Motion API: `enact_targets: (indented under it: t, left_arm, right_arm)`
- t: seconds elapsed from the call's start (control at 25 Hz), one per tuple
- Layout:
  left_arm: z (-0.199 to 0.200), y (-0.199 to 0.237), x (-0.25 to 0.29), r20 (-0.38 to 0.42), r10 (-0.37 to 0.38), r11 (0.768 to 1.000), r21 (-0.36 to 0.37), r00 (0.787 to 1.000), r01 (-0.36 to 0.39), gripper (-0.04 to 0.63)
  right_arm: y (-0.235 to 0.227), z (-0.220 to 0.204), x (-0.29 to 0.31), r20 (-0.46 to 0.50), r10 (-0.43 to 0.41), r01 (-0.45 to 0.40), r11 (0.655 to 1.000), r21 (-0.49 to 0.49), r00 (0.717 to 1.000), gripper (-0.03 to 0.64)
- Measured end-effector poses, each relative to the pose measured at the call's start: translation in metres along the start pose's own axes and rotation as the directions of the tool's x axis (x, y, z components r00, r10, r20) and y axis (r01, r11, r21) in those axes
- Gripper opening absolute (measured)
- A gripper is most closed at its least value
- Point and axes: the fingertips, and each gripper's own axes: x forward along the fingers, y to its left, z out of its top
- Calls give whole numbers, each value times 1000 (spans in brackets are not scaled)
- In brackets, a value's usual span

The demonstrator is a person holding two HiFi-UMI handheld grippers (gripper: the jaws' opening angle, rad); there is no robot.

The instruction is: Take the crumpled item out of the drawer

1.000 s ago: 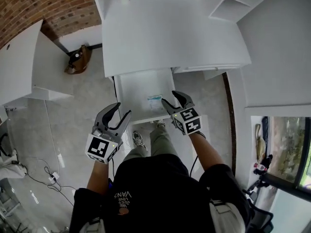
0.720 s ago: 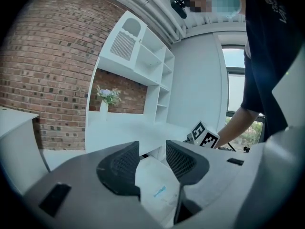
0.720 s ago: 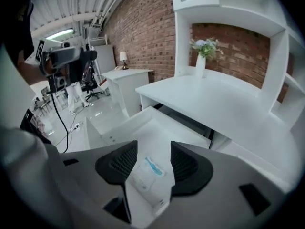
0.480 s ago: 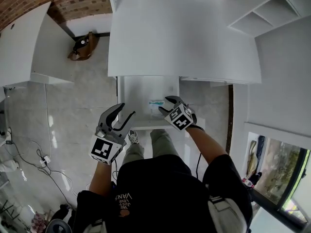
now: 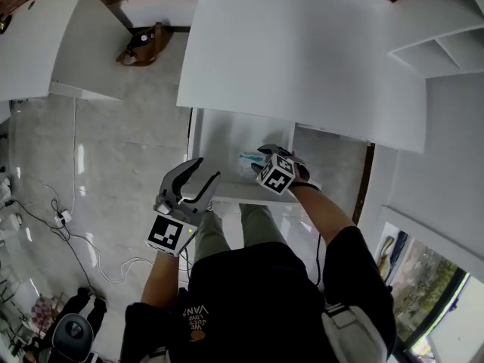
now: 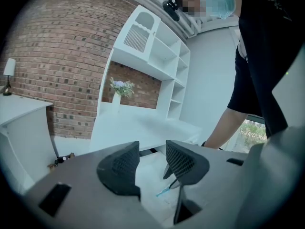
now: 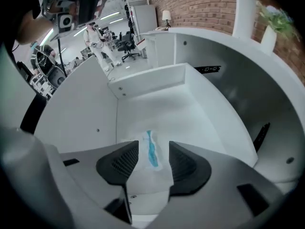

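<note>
Crumpled item (image 7: 147, 173) lengthwise in drawer (image 7: 143, 85), beside side wall, bare floor beyond, right tongs (image 7: 153, 147) just narrowing astride it, unclenched, left tongs (image 6: 152, 161) released.

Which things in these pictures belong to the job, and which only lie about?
For the job: open drawer; crumpled item lying in it; right gripper, jaws apart and just closing a little, the item between them, not pinched.
Lying about: left gripper, open and empty; vase of flowers; brown object on the floor.
</note>
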Motion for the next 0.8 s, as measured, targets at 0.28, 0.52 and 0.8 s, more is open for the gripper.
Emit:
enact_targets:
  t: [0.28,0.52,0.8]
  left_arm:
    - [-19,4,-5,-4,68,997,-40,998,-68,155]
    - [-26,6,-11,-5,124,990,-67,992,-124,155]
    - [-40,10,-17,-8,152,984,-92,988,-152,155]
  right_arm:
    - [-3,-15,35,-112,83,-96,989,-113,990,163]
    - [1,-27,48,-191,155,-188,968,-167,969,152]
    - [13,-29,62,-222,229,-266,951,-157,948,95]
